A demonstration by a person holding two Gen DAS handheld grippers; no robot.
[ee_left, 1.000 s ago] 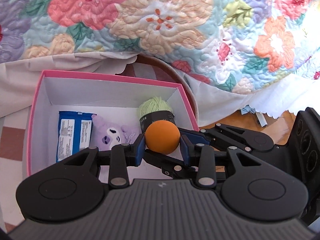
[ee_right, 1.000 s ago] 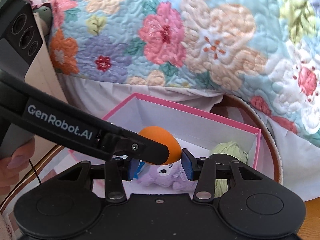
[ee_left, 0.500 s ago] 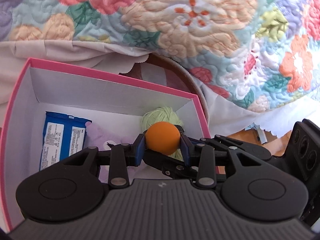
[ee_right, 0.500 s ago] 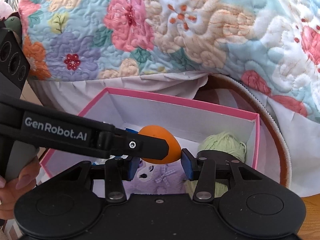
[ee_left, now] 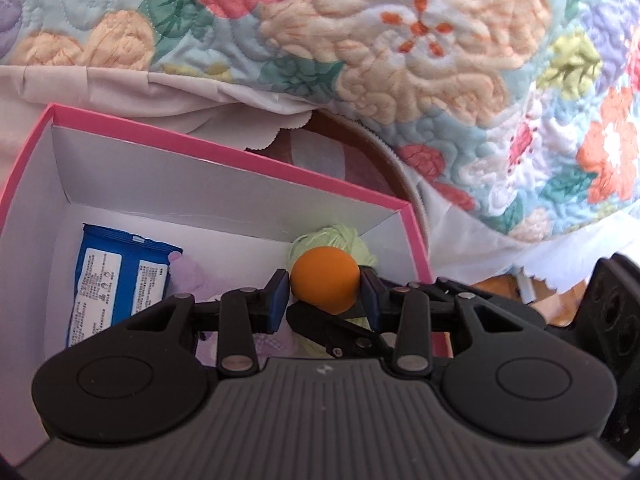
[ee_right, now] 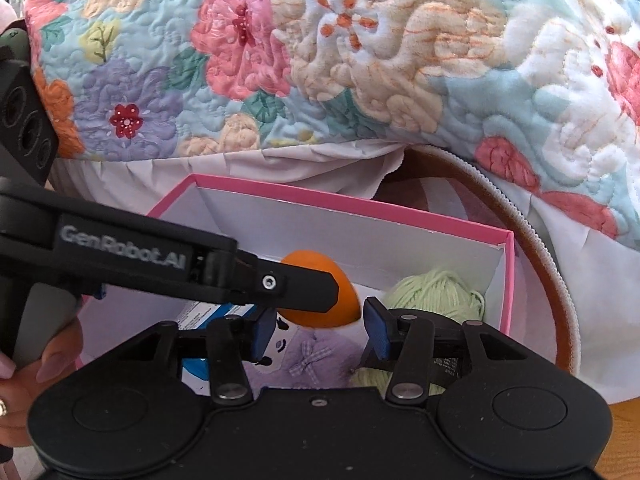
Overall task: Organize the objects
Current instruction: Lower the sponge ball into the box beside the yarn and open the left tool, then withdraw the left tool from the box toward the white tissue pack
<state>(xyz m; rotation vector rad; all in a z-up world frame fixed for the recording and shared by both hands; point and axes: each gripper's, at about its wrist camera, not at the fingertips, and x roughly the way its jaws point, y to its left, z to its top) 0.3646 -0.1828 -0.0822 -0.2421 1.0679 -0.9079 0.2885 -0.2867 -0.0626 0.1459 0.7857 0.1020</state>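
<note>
Both grippers have sunk toward the pink box (ee_left: 224,152) since a second ago, so its white interior now fills more of each view and the purple plush has slid under the left tool's body. The right gripper's (ee_right: 318,330) jaws have just been opening a little; the orange ball (ee_right: 348,300) sits between and just beyond them, and whether its pads touch the ball cannot be told.

The left gripper (ee_left: 325,294) is clenched on the orange ball (ee_left: 325,280), a smooth, matte sphere pressed between its two blue pads (ee_left: 279,294). From the right wrist view, one long black finger of the left tool crosses in front of the ball.

Directly behind the ball, past the left fingertips, lies a soft, pale green yarn ball (ee_left: 344,236) in the box's far right corner. Left of the fingers, a glossy blue packet (ee_left: 120,276) with white labels lies flat on the box floor. Below the right gripper's fingers is the fuzzy purple plush toy (ee_right: 316,356), with a checked bow. The box is stiff card, pink outside and white inside. Beyond it hangs a puffy quilted floral bedspread (ee_left: 400,40) over a plain, pale sheet. A hand (ee_right: 36,364) grips the left tool's handle.
</note>
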